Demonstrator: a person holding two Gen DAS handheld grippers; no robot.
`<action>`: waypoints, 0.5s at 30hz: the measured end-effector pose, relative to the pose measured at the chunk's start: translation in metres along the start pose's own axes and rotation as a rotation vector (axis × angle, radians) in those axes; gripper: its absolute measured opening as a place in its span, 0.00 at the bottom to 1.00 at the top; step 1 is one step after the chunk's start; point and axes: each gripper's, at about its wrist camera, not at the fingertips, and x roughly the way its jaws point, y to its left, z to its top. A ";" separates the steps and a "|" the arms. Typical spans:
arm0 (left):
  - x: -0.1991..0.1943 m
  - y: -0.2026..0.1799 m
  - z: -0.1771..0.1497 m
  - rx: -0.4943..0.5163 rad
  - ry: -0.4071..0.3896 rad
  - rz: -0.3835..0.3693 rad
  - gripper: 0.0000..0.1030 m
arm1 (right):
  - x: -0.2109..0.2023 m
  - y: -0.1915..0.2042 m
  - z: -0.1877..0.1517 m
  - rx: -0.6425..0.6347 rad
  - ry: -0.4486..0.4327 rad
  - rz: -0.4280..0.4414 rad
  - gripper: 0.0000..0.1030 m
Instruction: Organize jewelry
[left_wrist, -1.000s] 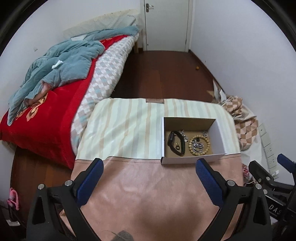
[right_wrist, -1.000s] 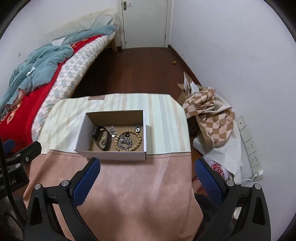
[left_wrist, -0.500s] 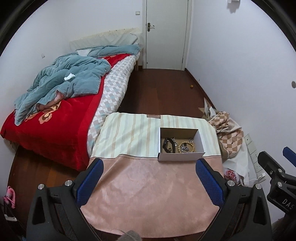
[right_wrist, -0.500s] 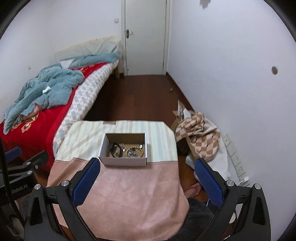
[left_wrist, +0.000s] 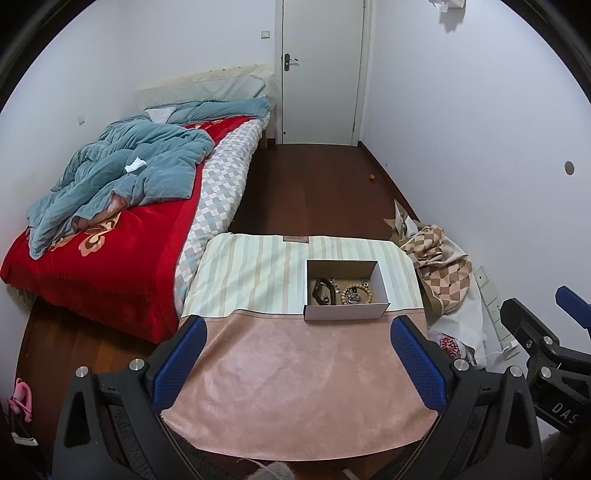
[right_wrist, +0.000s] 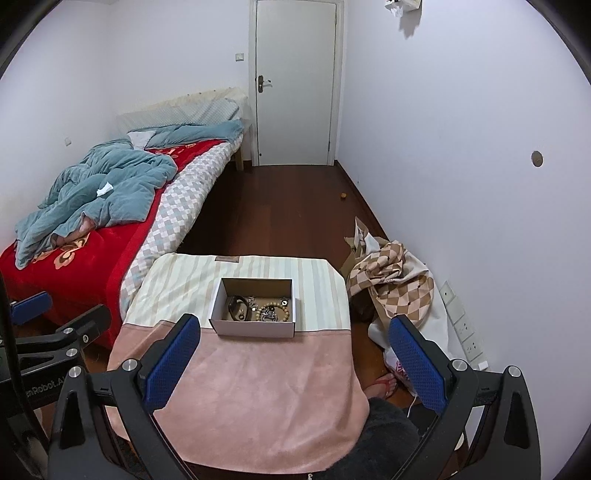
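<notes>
A small white cardboard box (left_wrist: 345, 311) (right_wrist: 255, 328) sits on the cloth-covered table (left_wrist: 295, 384) (right_wrist: 255, 387) where the striped part meets the pink part. Inside lie a black band (left_wrist: 322, 290) (right_wrist: 236, 307), a wooden bead bracelet (left_wrist: 356, 294) (right_wrist: 274, 312) and some silver chain pieces (right_wrist: 252, 301). My left gripper (left_wrist: 298, 363) is open, held high and well back over the near pink cloth. My right gripper (right_wrist: 293, 363) is open too, equally far back from the box. Neither holds anything. Each gripper shows at the edge of the other's view.
A bed (left_wrist: 110, 236) with a red blanket and a blue quilt stands left of the table. Checkered fabric and bags (right_wrist: 391, 284) lie on the floor by the right wall, near wall sockets (right_wrist: 461, 325). A white door (right_wrist: 295, 85) closes the far end. A foot in a red sandal (right_wrist: 384, 384) shows below the table's right edge.
Both grippers have pulled up and back from the box, so the table looks smaller and more of the room shows. Both stay open, and the box's contents have not moved.
</notes>
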 end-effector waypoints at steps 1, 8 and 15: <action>0.001 -0.001 0.001 0.002 0.002 0.004 0.99 | 0.003 0.000 0.001 -0.001 0.003 0.000 1.00; 0.020 -0.004 0.011 0.002 0.025 0.037 0.99 | 0.026 -0.002 0.011 -0.002 0.025 -0.017 1.00; 0.054 -0.004 0.029 -0.007 0.061 0.053 0.99 | 0.067 -0.004 0.024 0.000 0.063 -0.036 1.00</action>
